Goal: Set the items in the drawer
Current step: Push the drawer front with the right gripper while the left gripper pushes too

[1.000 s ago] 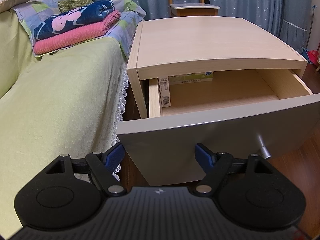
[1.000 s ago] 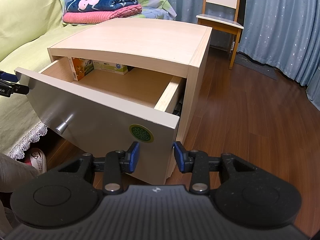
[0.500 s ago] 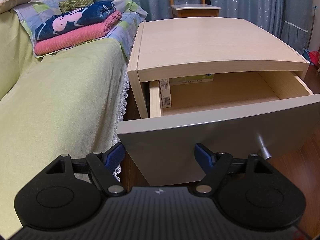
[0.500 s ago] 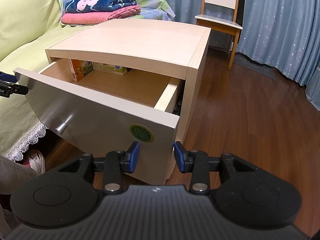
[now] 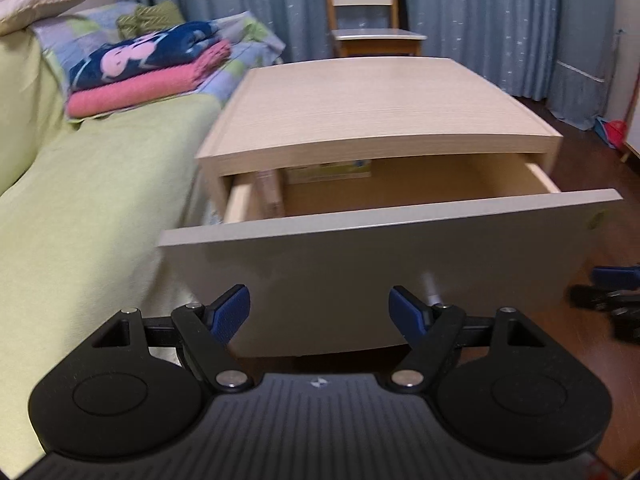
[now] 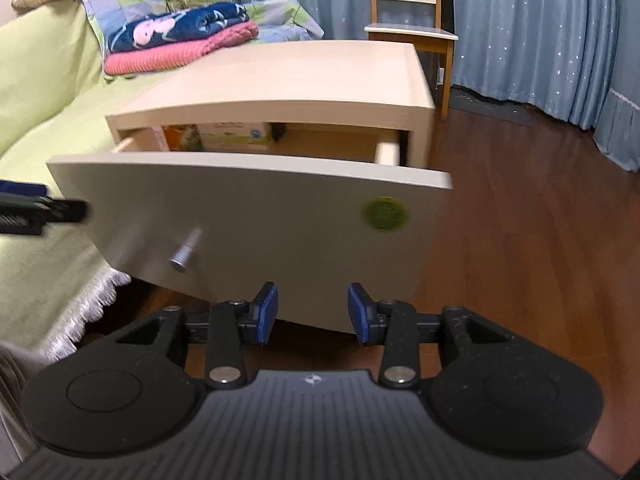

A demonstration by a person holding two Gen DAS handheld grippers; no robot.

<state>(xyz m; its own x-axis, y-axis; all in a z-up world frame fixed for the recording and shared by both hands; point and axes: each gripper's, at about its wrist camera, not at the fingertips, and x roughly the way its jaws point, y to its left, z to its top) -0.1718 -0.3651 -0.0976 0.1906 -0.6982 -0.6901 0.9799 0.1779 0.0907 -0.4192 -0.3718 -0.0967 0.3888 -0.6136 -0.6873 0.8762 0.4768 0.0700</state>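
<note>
1. Your left gripper (image 5: 319, 312) is held low in front of the drawer (image 5: 400, 264), its 2 blue fingertips (image 5: 230, 308) spread wide with nothing between them.
2. Your right gripper (image 6: 312, 312) is also in front of the drawer, toward the end with the green sticker (image 6: 384, 213); its jaws are parted and empty too.
3. The drawer stands pulled out of the nightstand (image 5: 368, 108), its grey front facing you, with the metal knob (image 6: 185, 251) sticking out of it.
4. Inside the drawer, at the back, lies a flat green-and-white box (image 6: 234, 136); an upright orange box (image 6: 182, 139) stands against the wall on the bed side.
5. The bed (image 5: 80, 200), under a green cover, is just beside the nightstand, with folded blankets (image 5: 148, 68) stacked on it behind the nightstand.
6. A wooden chair (image 5: 372, 36) stands behind the nightstand, against the blue curtains (image 6: 540, 20).
</note>
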